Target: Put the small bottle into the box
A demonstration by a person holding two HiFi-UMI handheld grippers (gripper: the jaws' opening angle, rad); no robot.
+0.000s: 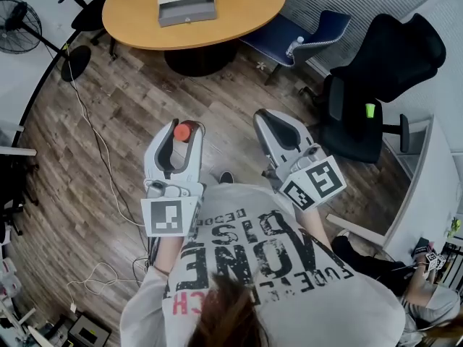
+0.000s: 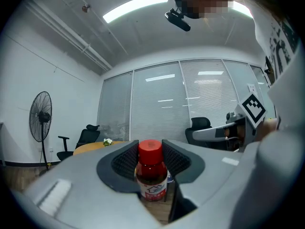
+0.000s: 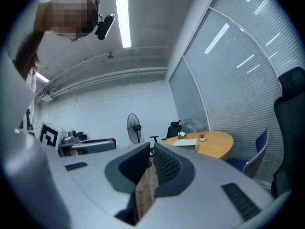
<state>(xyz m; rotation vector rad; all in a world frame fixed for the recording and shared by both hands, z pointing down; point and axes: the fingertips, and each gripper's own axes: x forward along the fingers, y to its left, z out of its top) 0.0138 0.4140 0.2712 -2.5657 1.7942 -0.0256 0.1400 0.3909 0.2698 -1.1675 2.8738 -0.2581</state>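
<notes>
1. The left tool (image 1: 181, 139) pinches the small bottle (image 2: 152, 171) between its dark pads. The bottle stands upright with its red cap on top.
2. The right tool (image 3: 151, 152) has its jaws pressed almost together, with only a thin slit between them and nothing in it.
3. Both tools sit side by side in front of the person's chest, above the wooden floor (image 1: 108, 121).
4. The box (image 1: 187, 3) lies on the round counter (image 1: 246, 13), well apart from the bottle and ahead of both tools.
5. A black chair (image 1: 376, 71) stands to the right.

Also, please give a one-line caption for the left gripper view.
Left gripper holds the small bottle upright between its jaws, facing the glass wall.
</notes>
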